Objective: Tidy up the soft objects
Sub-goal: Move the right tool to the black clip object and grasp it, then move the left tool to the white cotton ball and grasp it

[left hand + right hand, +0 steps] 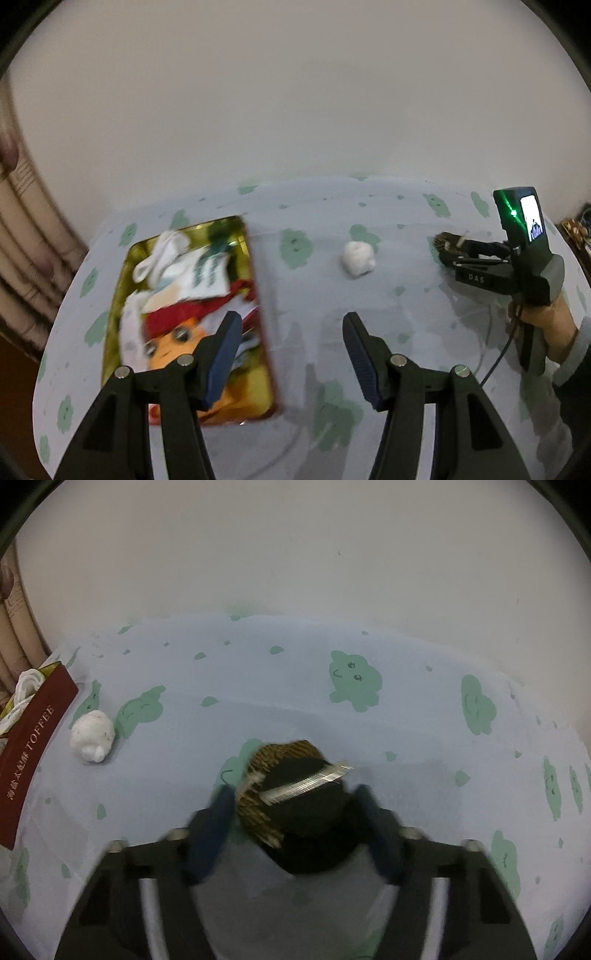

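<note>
A gold-lined tin box [255, 266] with red sides lies on the left of the table, full of socks and soft cloth items [184, 280]. A white rolled sock [357, 257] lies on the blue cloth mid-table; it also shows in the right wrist view [92, 735]. My left gripper [291, 343] is open and empty, near the box's right edge. My right gripper [295, 812] has its jaws around a black and brown rolled sock [295, 805] with a silver band. In the left wrist view the right gripper [448, 247] is at the far right with the dark sock [447, 242] between its tips.
The table has a light blue cloth [258, 686] with green cloud prints. A white wall stands behind it. Beige curtains [26, 221] hang at the left. The box's red side [33, 749] reads TOFFEE in the right wrist view.
</note>
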Demonstrator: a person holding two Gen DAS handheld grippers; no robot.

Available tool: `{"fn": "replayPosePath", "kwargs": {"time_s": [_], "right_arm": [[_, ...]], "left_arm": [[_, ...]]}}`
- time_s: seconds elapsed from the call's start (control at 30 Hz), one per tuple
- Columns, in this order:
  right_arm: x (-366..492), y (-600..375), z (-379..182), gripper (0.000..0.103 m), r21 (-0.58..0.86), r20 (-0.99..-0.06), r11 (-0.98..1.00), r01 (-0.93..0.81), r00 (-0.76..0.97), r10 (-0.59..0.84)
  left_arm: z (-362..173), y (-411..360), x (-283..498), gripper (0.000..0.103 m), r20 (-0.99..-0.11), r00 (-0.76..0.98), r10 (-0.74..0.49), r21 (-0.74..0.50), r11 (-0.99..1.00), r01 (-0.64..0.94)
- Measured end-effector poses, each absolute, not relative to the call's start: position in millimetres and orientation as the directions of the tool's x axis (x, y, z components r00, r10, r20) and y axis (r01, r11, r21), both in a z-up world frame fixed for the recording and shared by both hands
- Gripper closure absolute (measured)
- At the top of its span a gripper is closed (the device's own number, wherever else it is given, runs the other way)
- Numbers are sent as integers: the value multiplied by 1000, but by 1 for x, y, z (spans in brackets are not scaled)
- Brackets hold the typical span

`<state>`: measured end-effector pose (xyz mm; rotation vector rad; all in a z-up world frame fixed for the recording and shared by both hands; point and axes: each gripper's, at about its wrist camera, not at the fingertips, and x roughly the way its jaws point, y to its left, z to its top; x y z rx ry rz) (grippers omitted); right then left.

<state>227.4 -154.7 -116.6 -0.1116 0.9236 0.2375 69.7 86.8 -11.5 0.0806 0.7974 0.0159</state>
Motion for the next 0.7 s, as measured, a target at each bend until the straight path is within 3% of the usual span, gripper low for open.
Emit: {"fn": "replayPosePath", "kwargs": {"time_s": [0.2,0.7], "right_arm": [[223,-162,-115,72,43,-789,964,-263,583,194],[178,-187,-109,76,44,-777,961,-273,596,204]], "left_arm": [[-24,71,93,45,-737,675,37,76,997,29],[-53,60,136,45,-793,605,-74,-59,997,44]]}}
